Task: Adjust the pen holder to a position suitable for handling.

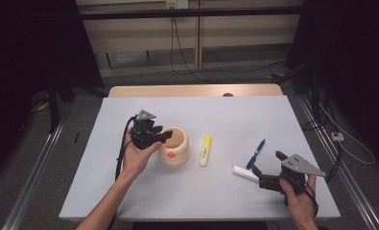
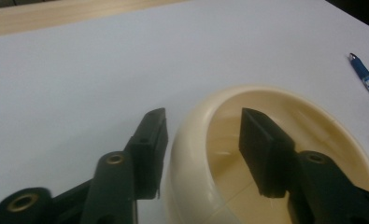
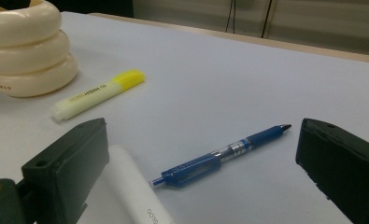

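the left tool (image 2: 201, 154) straddled the cream pot (image 1: 173, 146)'s rim, jaws apart and not gripping; lifting could tip it. the right tool (image 3: 196, 172) gaped empty.

A lab: dark curtains (image 1: 29, 43), floor rails (image 1: 33, 163), trailing cables (image 1: 187, 67).

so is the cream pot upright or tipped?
Upright. The cream pot sits base-down on the table, mouth facing up; the left gripper straddles its rim, jaws apart.

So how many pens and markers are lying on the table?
3: a yellow highlighter beside the cream pot, a blue pen further right, and a white marker just in front of the right tongs.
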`<state>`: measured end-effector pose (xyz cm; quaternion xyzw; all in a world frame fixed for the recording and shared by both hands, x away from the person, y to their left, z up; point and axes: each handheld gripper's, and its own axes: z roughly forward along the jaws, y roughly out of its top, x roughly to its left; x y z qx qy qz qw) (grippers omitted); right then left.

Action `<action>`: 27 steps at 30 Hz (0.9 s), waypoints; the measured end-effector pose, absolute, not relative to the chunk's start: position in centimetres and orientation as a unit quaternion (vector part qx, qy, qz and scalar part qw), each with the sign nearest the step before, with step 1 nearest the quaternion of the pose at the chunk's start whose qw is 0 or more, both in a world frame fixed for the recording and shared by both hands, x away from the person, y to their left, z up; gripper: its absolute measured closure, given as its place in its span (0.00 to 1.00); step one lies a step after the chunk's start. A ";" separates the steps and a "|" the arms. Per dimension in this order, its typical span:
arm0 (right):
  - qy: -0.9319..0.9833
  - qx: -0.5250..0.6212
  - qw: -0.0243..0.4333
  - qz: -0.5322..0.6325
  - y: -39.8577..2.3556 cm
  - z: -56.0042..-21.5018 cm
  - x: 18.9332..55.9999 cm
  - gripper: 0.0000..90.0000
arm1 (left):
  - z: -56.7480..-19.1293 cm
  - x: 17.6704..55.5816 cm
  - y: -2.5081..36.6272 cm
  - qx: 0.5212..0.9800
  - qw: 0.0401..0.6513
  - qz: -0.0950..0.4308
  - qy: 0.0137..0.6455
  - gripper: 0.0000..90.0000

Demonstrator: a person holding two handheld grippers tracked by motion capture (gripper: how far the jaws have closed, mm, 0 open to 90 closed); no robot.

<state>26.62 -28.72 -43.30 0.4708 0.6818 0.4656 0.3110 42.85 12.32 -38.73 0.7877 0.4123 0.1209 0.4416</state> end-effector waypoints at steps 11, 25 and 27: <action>0.681 0.473 0.314 0.463 -28.9 -43.3 26.4 0.03 | -37.9 42.7 13.1 0.779 0.477 0.135 0.384 0.22; 0.679 0.471 0.317 0.465 -28.8 -43.3 26.5 0.03 | -36.2 40.3 15.2 0.783 0.489 0.169 0.345 0.06; 0.678 0.472 0.318 0.465 -28.8 -43.3 26.5 0.03 | -36.3 39.9 15.8 0.783 0.488 0.169 0.346 0.06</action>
